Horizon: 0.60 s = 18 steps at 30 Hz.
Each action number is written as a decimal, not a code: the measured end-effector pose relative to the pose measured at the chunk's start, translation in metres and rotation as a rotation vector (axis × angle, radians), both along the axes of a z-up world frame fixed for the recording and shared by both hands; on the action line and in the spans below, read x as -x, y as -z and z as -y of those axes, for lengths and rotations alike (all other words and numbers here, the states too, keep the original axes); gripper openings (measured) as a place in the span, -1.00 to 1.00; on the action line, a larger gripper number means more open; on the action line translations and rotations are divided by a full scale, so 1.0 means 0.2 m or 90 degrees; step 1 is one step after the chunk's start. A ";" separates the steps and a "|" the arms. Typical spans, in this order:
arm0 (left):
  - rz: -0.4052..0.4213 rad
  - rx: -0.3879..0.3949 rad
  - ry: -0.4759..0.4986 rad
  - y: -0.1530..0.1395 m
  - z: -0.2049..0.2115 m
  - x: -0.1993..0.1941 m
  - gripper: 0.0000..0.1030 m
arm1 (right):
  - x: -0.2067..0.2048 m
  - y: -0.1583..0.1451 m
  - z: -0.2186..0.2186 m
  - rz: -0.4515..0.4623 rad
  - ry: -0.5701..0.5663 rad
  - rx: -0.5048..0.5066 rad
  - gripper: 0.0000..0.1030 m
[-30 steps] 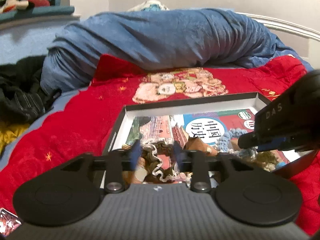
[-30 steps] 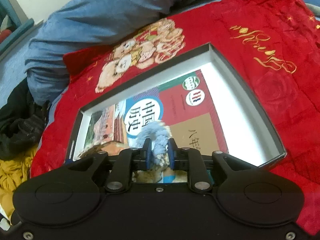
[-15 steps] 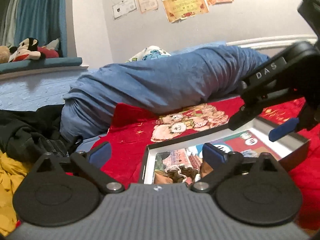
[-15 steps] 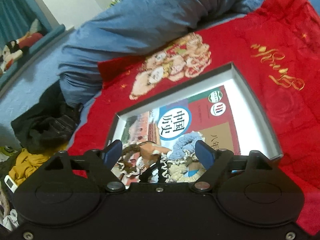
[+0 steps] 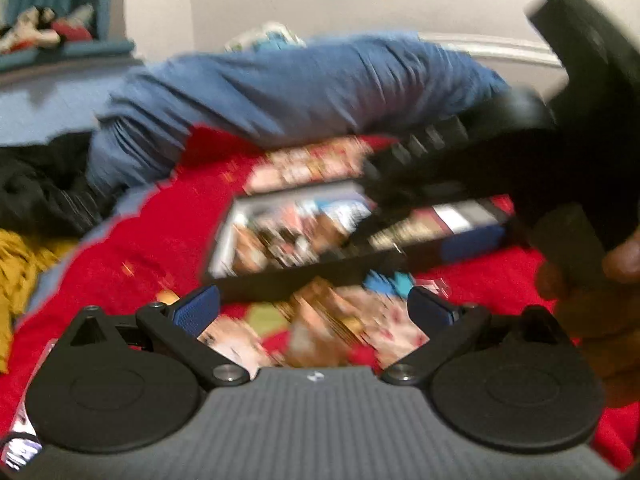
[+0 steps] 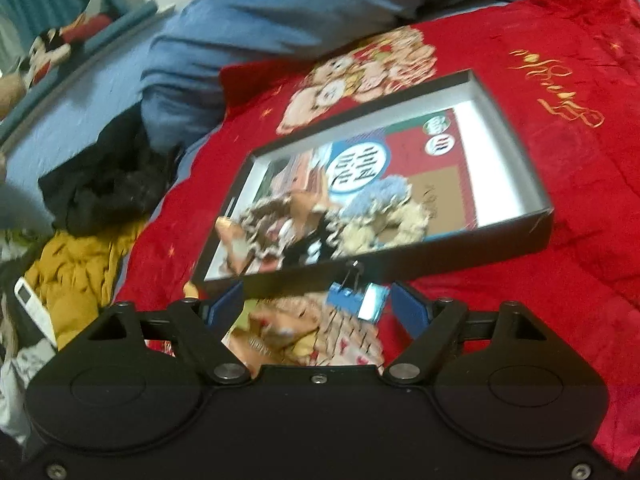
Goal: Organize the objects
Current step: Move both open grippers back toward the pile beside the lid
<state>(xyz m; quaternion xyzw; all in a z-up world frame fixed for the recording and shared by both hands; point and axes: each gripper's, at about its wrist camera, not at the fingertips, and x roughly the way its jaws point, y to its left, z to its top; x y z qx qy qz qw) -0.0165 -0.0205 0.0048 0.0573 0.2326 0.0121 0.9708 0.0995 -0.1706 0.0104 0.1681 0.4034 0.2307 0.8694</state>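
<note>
A shallow black box (image 6: 508,236) lies on the red blanket (image 6: 560,160). It holds a printed book (image 6: 420,168), a blue scrunchie (image 6: 380,196), a cream one (image 6: 384,228) and several other hair ties (image 6: 272,228). My right gripper (image 6: 316,306) is open and holds nothing, hovering in front of the box's near wall. Under it lie a blue binder clip (image 6: 346,294) and printed cards (image 6: 312,336). My left gripper (image 5: 313,312) is wide open and holds nothing, also short of the box (image 5: 280,276). The left wrist view is blurred. The right gripper (image 5: 480,160) and a hand (image 5: 580,300) cross that view's right side.
A rolled blue duvet (image 6: 280,20) lies behind the box. Black clothes (image 6: 108,184), a yellow garment (image 6: 80,268) and a white handset (image 6: 34,304) are heaped at the left. A plush toy (image 6: 52,56) sits on a ledge.
Both grippers opened and drew back from the box. The right one let go of the blue scrunchie, which now lies in the box. The left one came off the frilly ties.
</note>
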 end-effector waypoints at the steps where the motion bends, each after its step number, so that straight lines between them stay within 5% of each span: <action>1: -0.014 -0.002 -0.001 0.03 0.02 -0.01 1.00 | 0.01 0.00 -0.01 -0.001 -0.003 0.002 0.55; 5: -0.031 -0.037 -0.013 0.10 0.04 -0.04 0.92 | 0.03 0.01 -0.03 -0.002 -0.012 0.015 0.55; 8: -0.051 -0.044 -0.027 0.12 0.04 -0.10 0.62 | 0.02 0.02 -0.02 -0.008 -0.008 0.007 0.55; 12: -0.125 -0.018 -0.053 0.16 -0.01 -0.19 -0.09 | -0.01 0.04 0.01 -0.019 0.008 -0.002 0.55; 18: -0.130 -0.012 -0.065 0.15 -0.02 -0.17 -0.16 | -0.02 0.08 0.00 -0.032 0.004 0.002 0.53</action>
